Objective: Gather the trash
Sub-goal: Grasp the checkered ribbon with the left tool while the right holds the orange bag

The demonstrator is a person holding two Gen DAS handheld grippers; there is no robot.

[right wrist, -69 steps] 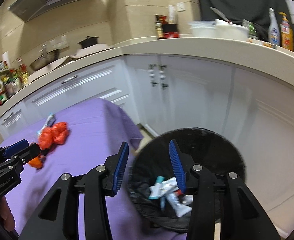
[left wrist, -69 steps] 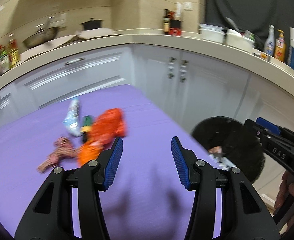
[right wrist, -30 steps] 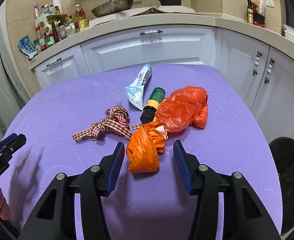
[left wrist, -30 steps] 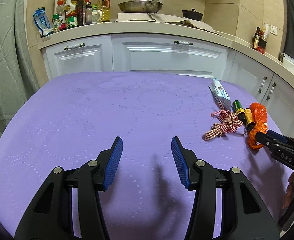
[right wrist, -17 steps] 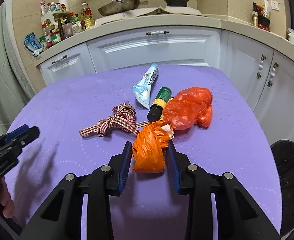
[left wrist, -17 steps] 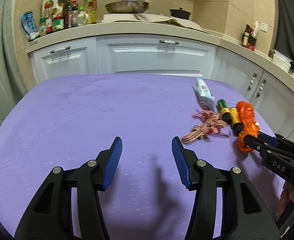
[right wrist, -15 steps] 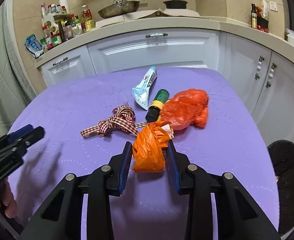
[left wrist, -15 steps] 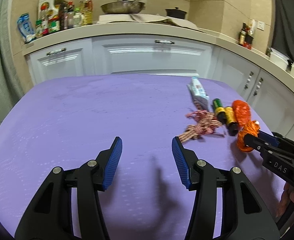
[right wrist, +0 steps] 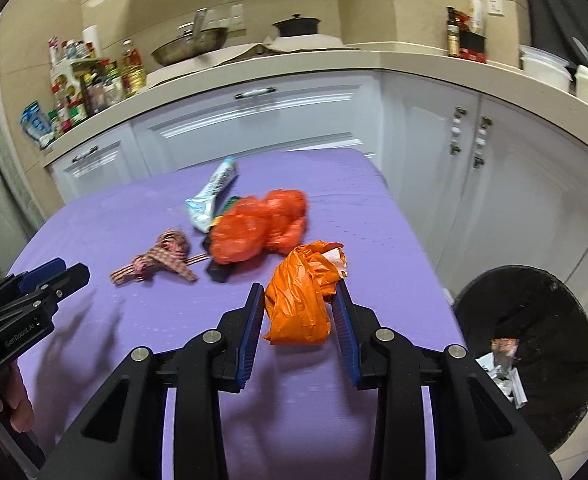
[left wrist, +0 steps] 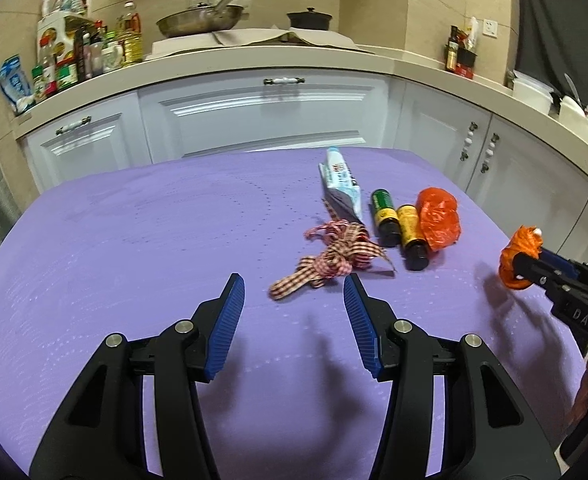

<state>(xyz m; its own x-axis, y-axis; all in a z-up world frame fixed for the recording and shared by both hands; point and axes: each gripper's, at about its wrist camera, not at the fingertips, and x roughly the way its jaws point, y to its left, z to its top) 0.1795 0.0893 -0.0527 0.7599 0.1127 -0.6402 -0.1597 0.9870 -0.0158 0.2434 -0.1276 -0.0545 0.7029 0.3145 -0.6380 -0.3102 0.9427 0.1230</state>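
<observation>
The work surface is a table covered with a purple cloth (left wrist: 133, 240) embossed with dotted ring patterns; it stands in a kitchen with white cabinet fronts (left wrist: 253, 112) running along two walls that meet at a corner. A beige countertop (right wrist: 334, 68) tops the cabinets, under beige wall tile. On the countertop stand a cluster of bottles and jars (left wrist: 77, 56) at the left, a metal pan (left wrist: 197, 20), a black lidded pot (left wrist: 309, 18), and white containers (right wrist: 542, 66) at the right. A black round trash bin (right wrist: 530, 352) stands on the floor just beside the table's right edge, with scraps of packaging lying inside it. The right gripper (right wrist: 298, 300) is clamped on a crumpled orange plastic bag (right wrist: 302, 300), both blue pads pressing its sides; the bag is held clear of the cloth. The left gripper (left wrist: 291, 300) has its jaws apart with nothing between them, above bare cloth. Remaining items lie grouped on the cloth toward the far right: a red-and-white checked ribbon (left wrist: 330, 258), a white and blue tube (left wrist: 340, 184), a green-labelled bottle (left wrist: 384, 216), a yellow-labelled bottle (left wrist: 410, 236) just beside it, and a red plastic bag (left wrist: 438, 216) touching the yellow-labelled bottle. The right-wrist view is blurred on these items.
</observation>
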